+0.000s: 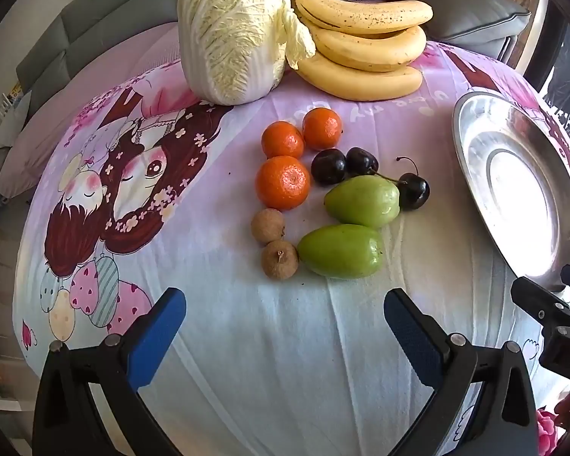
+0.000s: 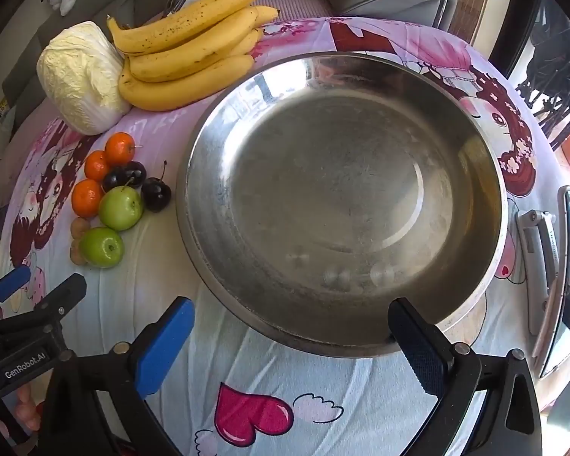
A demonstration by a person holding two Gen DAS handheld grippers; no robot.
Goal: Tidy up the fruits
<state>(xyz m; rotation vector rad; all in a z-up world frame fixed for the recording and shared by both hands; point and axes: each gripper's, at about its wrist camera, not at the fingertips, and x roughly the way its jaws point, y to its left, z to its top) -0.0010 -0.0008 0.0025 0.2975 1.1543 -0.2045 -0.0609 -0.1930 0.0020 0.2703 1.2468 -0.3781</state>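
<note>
The left tongs [image 1: 285, 326] gape wide and empty above the cartoon-print cloth of the worktop [image 1: 247, 361], with the small fruit clustered just ahead of them: three tangerines [image 1: 283, 181], dark cherries [image 1: 328, 166], two green fruits [image 1: 340, 250] and two brown longans [image 1: 279, 259]. Bananas [image 1: 364, 43] and a napa cabbage [image 1: 231, 34] lie farther back. The right tongs [image 2: 290, 345] also stand wide and empty, at the near rim of the steel basin [image 2: 342, 197], the fruit well to their left.

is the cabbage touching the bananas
Touching. In the left wrist view a loose leaf of the cabbage lies against the bananas with no cloth showing between them; the right wrist view also shows them pressed together.
</note>
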